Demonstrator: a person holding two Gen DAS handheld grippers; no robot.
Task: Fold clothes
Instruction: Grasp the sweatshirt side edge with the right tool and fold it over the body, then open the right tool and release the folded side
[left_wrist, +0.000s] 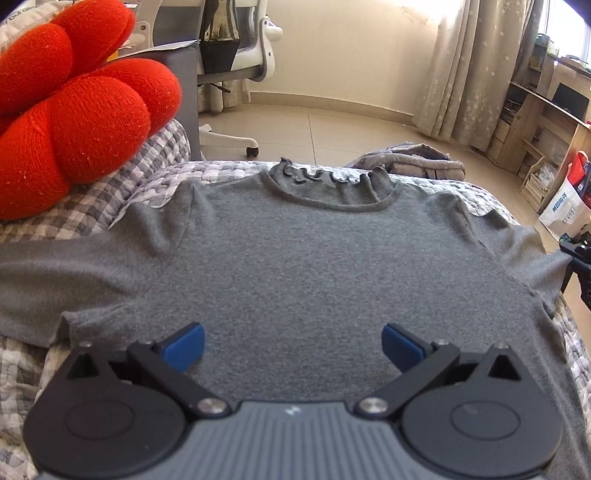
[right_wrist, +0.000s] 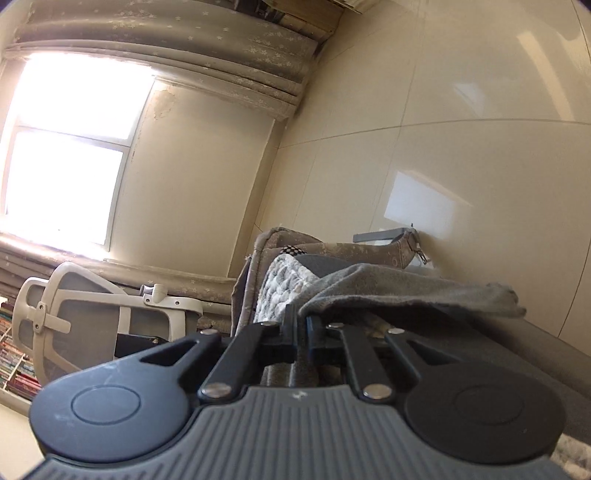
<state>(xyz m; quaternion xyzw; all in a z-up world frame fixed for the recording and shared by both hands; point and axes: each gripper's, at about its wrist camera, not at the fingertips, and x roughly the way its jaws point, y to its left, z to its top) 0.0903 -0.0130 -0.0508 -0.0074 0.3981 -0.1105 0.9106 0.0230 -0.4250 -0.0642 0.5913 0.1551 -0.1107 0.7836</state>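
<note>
A grey knit sweater (left_wrist: 295, 266) with a ruffled collar (left_wrist: 328, 181) lies spread flat on a checked bed cover (left_wrist: 147, 158). Its left sleeve (left_wrist: 55, 273) stretches out to the left. My left gripper (left_wrist: 293, 345) is open, its blue pads (left_wrist: 186, 345) hovering over the sweater's lower body. My right gripper (right_wrist: 301, 328) is turned on its side and shut on a fold of the sweater (right_wrist: 406, 291), at the sweater's right sleeve. A part of it shows at the right edge of the left wrist view (left_wrist: 580, 266).
A big red knitted cushion (left_wrist: 74, 110) lies on the bed at the back left. A folded grey-brown garment (left_wrist: 410, 160) sits past the collar. An office chair (left_wrist: 236, 44), curtains (left_wrist: 476, 70) and wooden shelves (left_wrist: 539, 110) stand beyond the bed.
</note>
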